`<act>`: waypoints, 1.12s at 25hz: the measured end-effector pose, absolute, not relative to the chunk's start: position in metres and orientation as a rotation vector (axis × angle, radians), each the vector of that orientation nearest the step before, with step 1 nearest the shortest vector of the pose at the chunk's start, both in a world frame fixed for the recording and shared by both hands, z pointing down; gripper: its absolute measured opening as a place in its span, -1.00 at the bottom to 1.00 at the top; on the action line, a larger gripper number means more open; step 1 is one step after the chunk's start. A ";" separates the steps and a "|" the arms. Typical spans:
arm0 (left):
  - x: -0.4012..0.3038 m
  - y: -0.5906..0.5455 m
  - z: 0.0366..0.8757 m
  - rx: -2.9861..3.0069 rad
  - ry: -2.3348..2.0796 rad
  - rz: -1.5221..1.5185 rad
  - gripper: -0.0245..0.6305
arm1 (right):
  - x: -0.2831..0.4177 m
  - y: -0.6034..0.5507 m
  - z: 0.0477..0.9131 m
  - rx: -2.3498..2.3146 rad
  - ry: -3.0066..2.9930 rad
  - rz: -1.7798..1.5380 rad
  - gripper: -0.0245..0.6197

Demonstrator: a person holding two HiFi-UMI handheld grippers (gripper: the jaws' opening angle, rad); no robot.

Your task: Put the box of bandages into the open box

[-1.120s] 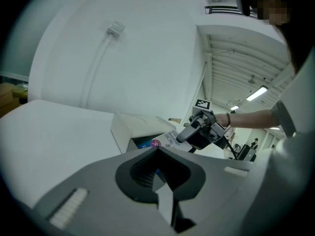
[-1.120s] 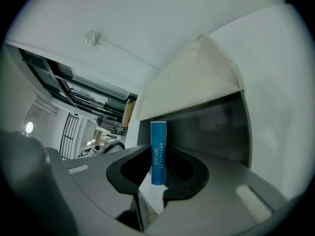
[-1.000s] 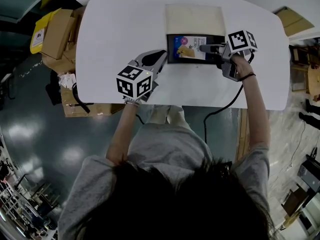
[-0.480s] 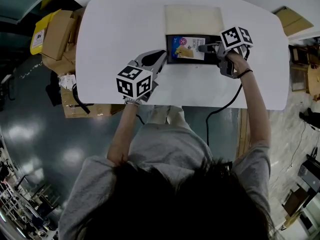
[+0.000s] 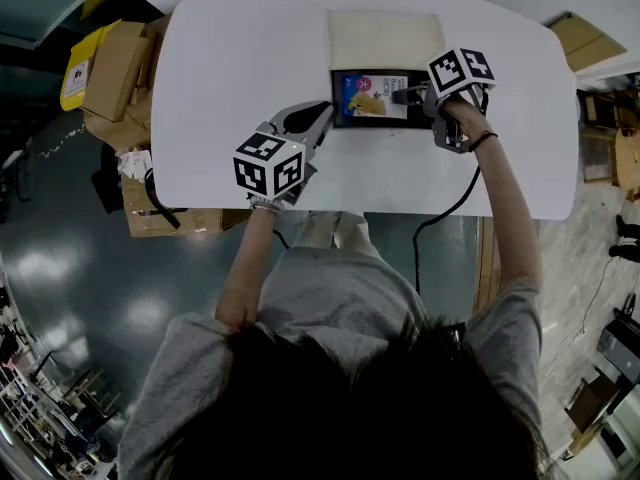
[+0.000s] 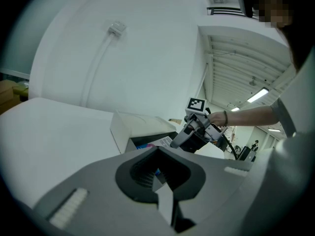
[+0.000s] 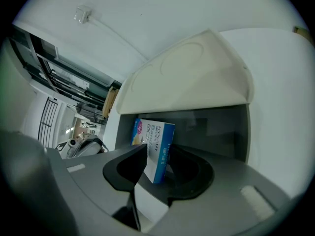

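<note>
Bandage box (image 7: 156, 141) — blue-white, apparently pink-marked

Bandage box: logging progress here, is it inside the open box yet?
Inside: the bandage box sits within the open box, the right gripper shut on it. Whether it touches the bottom, cannot tell.

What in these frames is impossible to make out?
- Bottom edge of the box of bandages: right gripper view, covered by jaws of the right gripper; contact with the floor of the open box unclear.
- Its print: head view, too small.
- Open box interior: left gripper view, mostly behind the left gripper.
</note>
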State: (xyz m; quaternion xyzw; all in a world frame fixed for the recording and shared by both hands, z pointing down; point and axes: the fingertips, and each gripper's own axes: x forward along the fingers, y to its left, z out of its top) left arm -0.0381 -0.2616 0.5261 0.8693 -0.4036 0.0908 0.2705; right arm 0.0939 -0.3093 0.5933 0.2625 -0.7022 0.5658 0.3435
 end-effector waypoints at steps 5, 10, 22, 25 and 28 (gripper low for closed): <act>-0.039 -0.262 0.527 2.339 -1.089 0.247 -0.94 | 0.093 -0.309 0.600 0.707 -1.791 1.391 -0.35; -0.040 -0.262 0.529 2.335 -1.087 0.248 -0.94 | 0.093 -0.310 0.608 0.748 -1.763 1.294 -0.29; -0.041 -0.262 0.530 2.336 -1.084 0.251 -0.94 | 0.094 -0.308 0.612 0.786 -1.733 1.222 -0.11; -0.040 -0.264 0.530 2.340 -1.082 0.250 -0.94 | 0.097 -0.310 0.612 0.801 -1.733 1.207 -0.12; -0.041 -0.263 0.528 2.341 -1.084 0.246 -0.94 | 0.102 -0.313 0.607 0.845 -1.750 1.168 -0.20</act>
